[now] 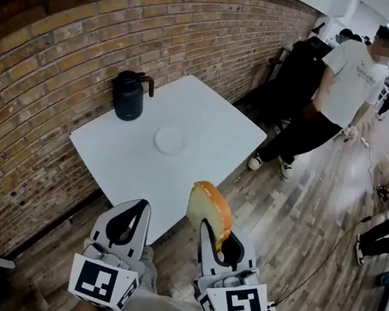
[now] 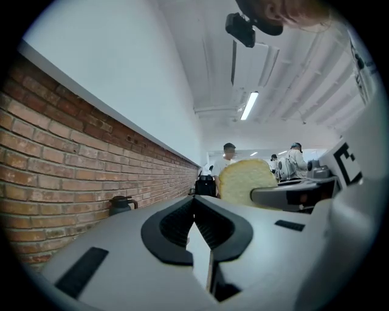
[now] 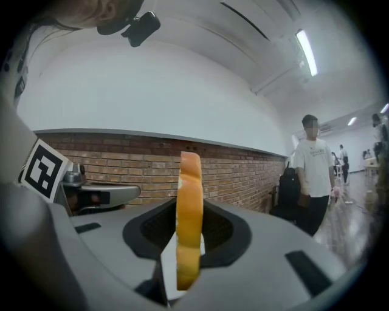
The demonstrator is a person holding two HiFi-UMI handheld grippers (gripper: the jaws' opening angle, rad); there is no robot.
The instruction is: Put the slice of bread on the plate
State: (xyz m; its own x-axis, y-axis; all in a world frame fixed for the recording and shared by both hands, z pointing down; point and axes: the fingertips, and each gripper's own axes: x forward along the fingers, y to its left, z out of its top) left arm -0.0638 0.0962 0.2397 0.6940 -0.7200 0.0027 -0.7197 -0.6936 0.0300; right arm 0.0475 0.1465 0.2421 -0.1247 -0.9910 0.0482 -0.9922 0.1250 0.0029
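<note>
Ahead of both grippers and well apart from them stands the white table (image 1: 207, 127). Nothing of the task is finished on it. The left gripper (image 1: 138, 210) hangs short of the table's near edge. In its own view the jaws are pressed together with nothing between them. The right gripper (image 1: 215, 231), just beside it, is clamped on the slice of bread (image 1: 211, 210). It holds the slice upright and edge-on, with the crust standing above the jaw tips. So the pick-up looks done. What remains, I judge, is the whole carry forward over the table, the lowering and the release. The plate (image 1: 170, 139) lies bare near the table's middle, far ahead of the bread and a little to its left. A dark jug (image 1: 129, 95) stands beyond it toward the brick wall (image 1: 35, 86).

Several things are hidden or unclear:
- A bystander (image 1: 344, 88) ahead and to the right has a patch over the face.
- The grippers cover part of the table's near corner in the head view.
- Neither gripper view shows the tabletop or the plate; both look up at the wall and ceiling.
- The bottom of the slice sinks between the right jaws, so how deep the grip goes cannot be told.
- The holder's hands are out of sight behind the marker cubes.
</note>
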